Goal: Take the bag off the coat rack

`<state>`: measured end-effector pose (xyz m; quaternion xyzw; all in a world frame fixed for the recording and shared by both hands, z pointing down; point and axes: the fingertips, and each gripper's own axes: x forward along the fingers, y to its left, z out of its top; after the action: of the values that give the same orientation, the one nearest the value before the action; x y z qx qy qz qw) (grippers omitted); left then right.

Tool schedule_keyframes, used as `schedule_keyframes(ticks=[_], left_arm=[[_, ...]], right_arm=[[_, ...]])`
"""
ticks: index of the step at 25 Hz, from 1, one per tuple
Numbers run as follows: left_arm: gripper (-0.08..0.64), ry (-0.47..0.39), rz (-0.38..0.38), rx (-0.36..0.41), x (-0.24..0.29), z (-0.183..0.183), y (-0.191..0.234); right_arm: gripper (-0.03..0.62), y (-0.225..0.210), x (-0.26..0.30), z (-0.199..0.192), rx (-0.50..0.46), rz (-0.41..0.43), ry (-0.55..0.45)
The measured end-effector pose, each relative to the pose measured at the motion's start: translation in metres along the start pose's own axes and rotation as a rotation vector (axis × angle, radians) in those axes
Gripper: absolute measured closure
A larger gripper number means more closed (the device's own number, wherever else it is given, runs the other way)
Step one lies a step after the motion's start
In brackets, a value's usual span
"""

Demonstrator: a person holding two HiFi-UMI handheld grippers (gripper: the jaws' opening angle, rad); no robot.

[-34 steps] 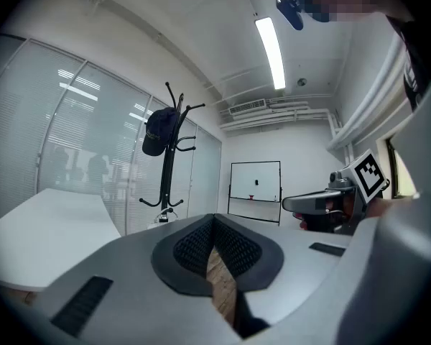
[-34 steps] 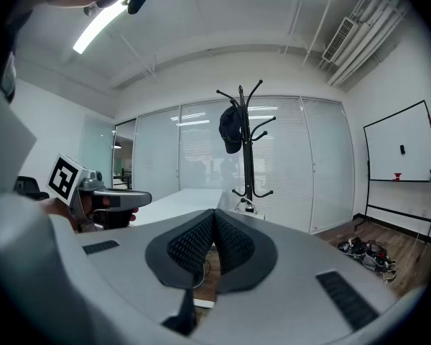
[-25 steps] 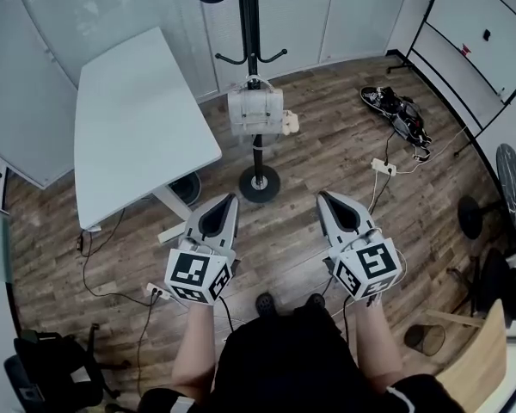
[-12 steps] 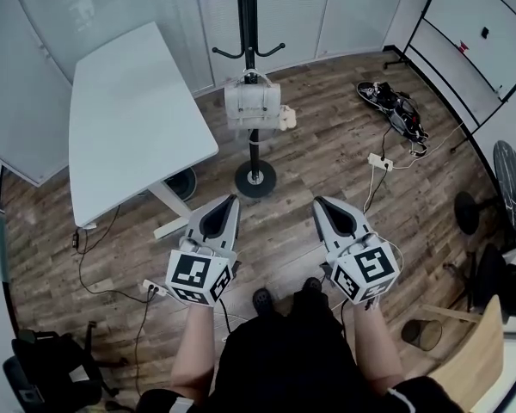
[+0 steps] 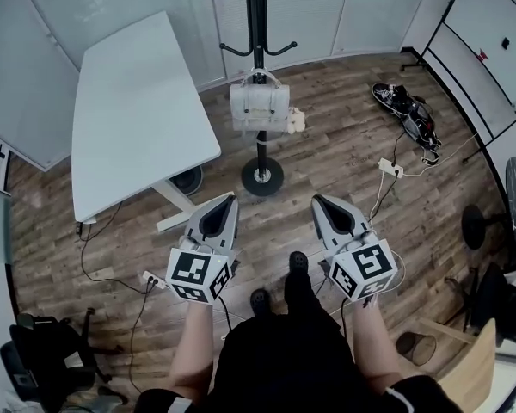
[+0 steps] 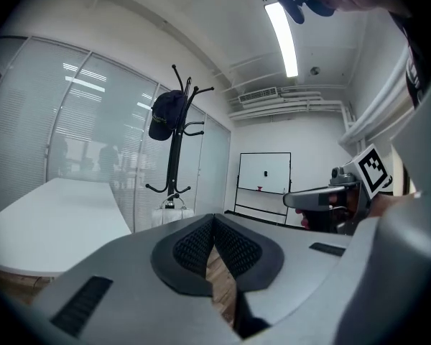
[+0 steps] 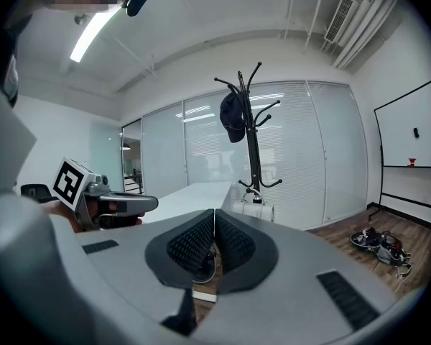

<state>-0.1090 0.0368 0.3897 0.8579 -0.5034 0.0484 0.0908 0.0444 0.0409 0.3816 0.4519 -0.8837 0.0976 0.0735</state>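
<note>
The person's forearms (image 5: 193, 342) reach forward side by side, holding 2 grippers nearly level. The left gripper (image 5: 230, 198) and right gripper (image 5: 316, 200) both have their fingers closed on nothing. Well ahead of them, the white boxy bag (image 5: 260, 107) hangs on the black metal coat rack (image 5: 257, 24).

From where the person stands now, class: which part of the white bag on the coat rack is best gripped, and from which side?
The top handle, a thin loop standing above the white bag. Come from the person's side: the bag hangs in front of the coat rack, so nothing blocks that approach. The broad body looks too wide for the jaws.
</note>
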Motion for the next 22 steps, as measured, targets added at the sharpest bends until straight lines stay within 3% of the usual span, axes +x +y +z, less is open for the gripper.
schedule_keyframes(ticks=[11,22], left_arm=[[0.545,0.008,0.111,-0.014,0.064,0.012,0.007],[0.545,0.068,0.252,-0.081,0.109,-0.013,0.005]], right_arm=[[0.561,-0.069,0.059,0.009,-0.010,0.112,0.019],[0.560,-0.112,0.101,-0.008,-0.023,0.233,0.084]])
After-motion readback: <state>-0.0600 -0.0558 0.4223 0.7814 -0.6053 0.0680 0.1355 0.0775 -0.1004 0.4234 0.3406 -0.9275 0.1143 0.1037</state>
